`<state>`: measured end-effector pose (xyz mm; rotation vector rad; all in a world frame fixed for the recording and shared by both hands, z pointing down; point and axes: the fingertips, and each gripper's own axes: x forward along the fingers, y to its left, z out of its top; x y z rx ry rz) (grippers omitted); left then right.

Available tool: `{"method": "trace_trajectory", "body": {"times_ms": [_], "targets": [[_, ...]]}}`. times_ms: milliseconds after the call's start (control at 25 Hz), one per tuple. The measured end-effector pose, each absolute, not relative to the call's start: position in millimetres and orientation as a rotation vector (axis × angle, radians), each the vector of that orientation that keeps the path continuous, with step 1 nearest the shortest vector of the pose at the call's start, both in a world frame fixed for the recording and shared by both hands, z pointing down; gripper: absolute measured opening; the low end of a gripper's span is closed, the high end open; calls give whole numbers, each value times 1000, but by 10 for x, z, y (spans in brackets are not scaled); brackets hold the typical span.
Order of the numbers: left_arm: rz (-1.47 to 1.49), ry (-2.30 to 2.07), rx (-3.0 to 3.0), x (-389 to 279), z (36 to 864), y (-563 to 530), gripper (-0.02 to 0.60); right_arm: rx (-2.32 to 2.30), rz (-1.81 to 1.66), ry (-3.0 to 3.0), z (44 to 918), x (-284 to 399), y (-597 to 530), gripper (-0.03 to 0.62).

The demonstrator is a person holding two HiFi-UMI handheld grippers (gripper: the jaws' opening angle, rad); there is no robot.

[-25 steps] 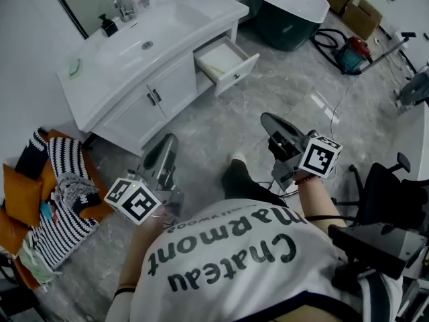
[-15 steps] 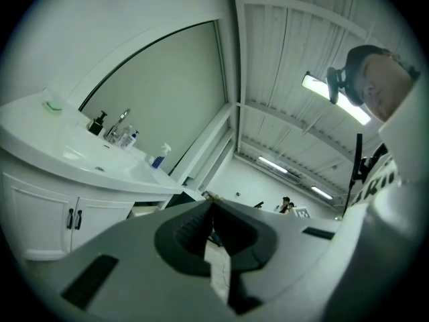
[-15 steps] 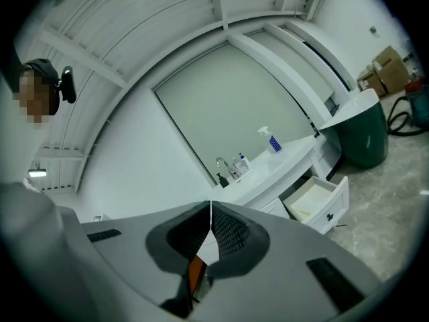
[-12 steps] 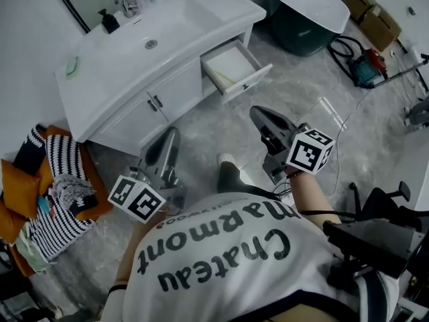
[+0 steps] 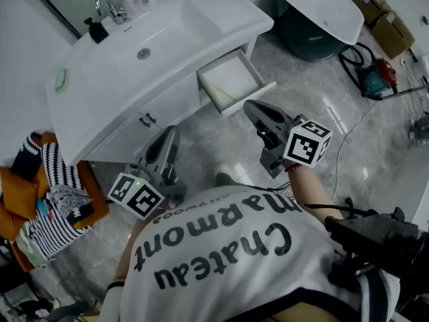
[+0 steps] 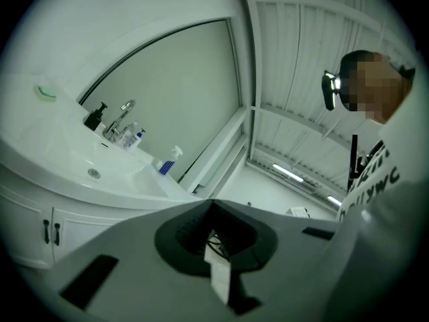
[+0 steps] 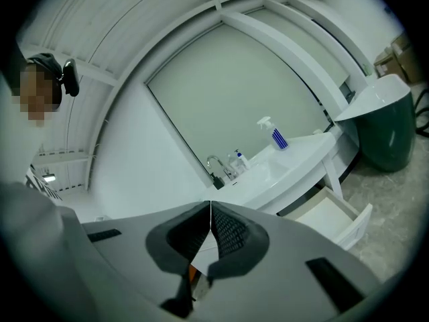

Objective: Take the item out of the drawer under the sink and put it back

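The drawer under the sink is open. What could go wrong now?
1. The right gripper and the left gripper both have their jaws shut. Reaching in like that would likely shove things instead of grabbing them.
2. The open drawer sticks out just ahead of the right gripper, so it might get bumped.
3. The drawer's inside looks pale all over and I can't make out the item, so a grab could miss.

A grey marbled floor [image 5: 201, 136] meets a white wall [image 5: 20, 66], with a dark green tub [image 5: 305, 39], cardboard boxes [image 5: 385, 25], a big mirror [image 6: 167, 92], and strip lights [image 6: 291, 174] on the ceiling.
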<state>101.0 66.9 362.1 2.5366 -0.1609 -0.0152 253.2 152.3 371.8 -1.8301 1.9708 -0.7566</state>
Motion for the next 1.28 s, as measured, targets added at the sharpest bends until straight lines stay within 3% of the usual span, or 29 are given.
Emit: {"method": "trace_trajectory", "body": {"times_ms": [360,800,1280], "targets": [[-95,-176,2482,1489,3664,296,8,-1708,-791,2056,3715,3027,1011,12],[62,-312,2501,1882,4018,5,8,-1744,-888,2115,4128,3381,703,12],[115,-458,2531,1672,4059,-319,8,-1698,-969,2107,4374,3492,399,12]]}}
